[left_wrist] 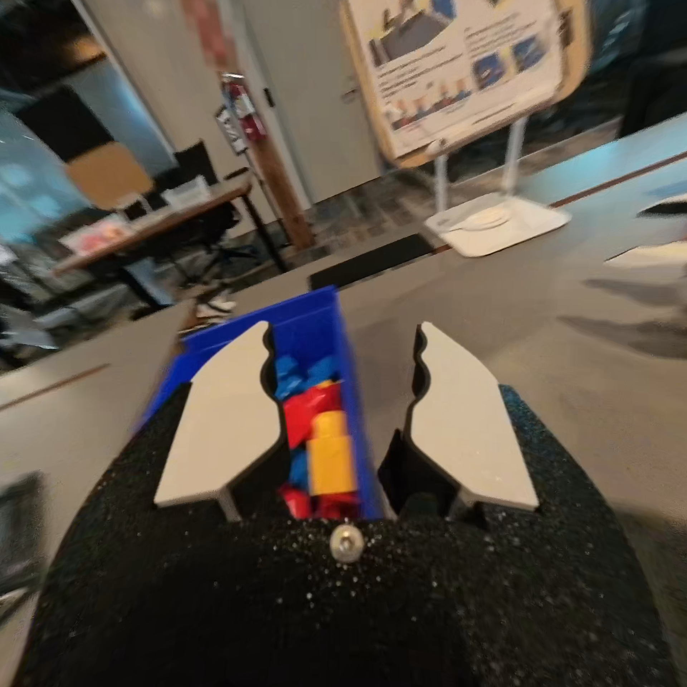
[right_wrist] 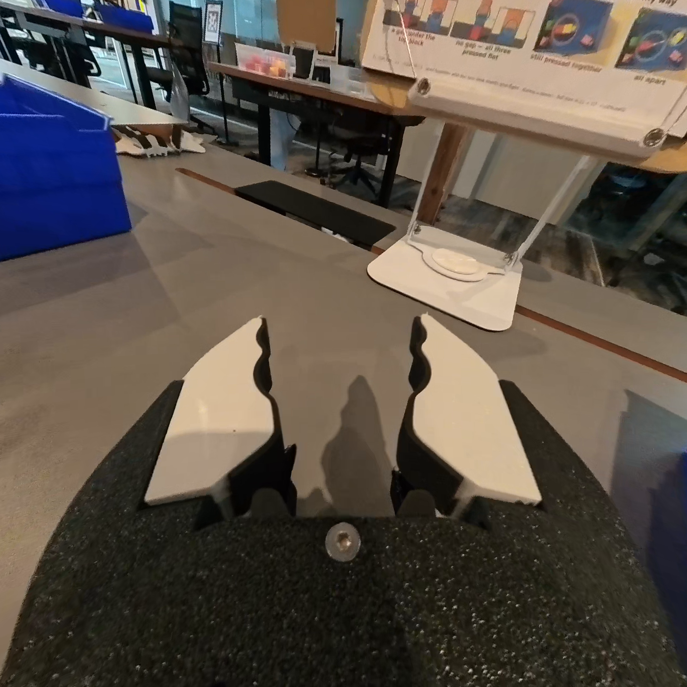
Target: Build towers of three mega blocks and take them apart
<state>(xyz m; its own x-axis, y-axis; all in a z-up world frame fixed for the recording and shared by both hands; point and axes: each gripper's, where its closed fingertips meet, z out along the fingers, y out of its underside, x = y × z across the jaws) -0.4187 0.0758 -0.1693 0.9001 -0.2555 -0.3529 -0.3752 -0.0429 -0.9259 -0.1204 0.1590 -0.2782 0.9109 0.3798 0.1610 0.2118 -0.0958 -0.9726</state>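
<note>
A yellow block (left_wrist: 330,454) is lying on its side on top of the heap in the blue bin (left_wrist: 323,308), directly beneath and between the fingers of the left gripper (left_wrist: 344,327), with red blocks (left_wrist: 310,405) and blue blocks (left_wrist: 297,368) sitting around and under it. It looks like light, hard, smooth plastic, stiff enough to take a firm pinch, though probably a little slick; I would take hold across its flat side walls, below the round stud. The left gripper is hovering over the bin with its jaws spread apart and holding nothing. The right gripper (right_wrist: 339,325) is likewise standing apart and empty, hanging over bare grey table (right_wrist: 223,297), with the blue bin off to its left and farther ahead. Ahead and to its right, a white stand (right_wrist: 446,286) is carrying an instruction board (right_wrist: 520,55). Beyond the table edge, desks and office chairs are filling the room. No tower is standing yet, as far as I can see.
</note>
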